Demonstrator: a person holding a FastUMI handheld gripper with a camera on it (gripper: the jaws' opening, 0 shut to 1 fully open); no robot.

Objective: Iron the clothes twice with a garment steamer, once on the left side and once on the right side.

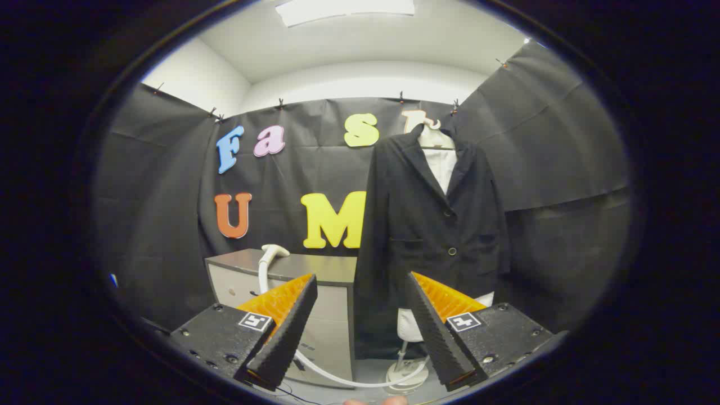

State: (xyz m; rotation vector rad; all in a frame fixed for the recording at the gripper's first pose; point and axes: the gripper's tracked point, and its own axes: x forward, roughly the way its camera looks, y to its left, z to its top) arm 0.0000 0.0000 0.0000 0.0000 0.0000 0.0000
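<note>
My gripper (360,281) is open, holding nothing; black jacket (433,225) hangs on a mannequin beyond the fingers, steamer head (274,251) on the desk (326,269) just beside it.

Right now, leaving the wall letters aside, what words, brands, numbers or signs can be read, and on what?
No readable words, brands or numbers.
Square marker at each finger base of the gripper: a coded pattern, not text.
Jacket, cabinet, steamer: no text visible.
The gripper's fingers stand open and empty, short of the jacket.
</note>
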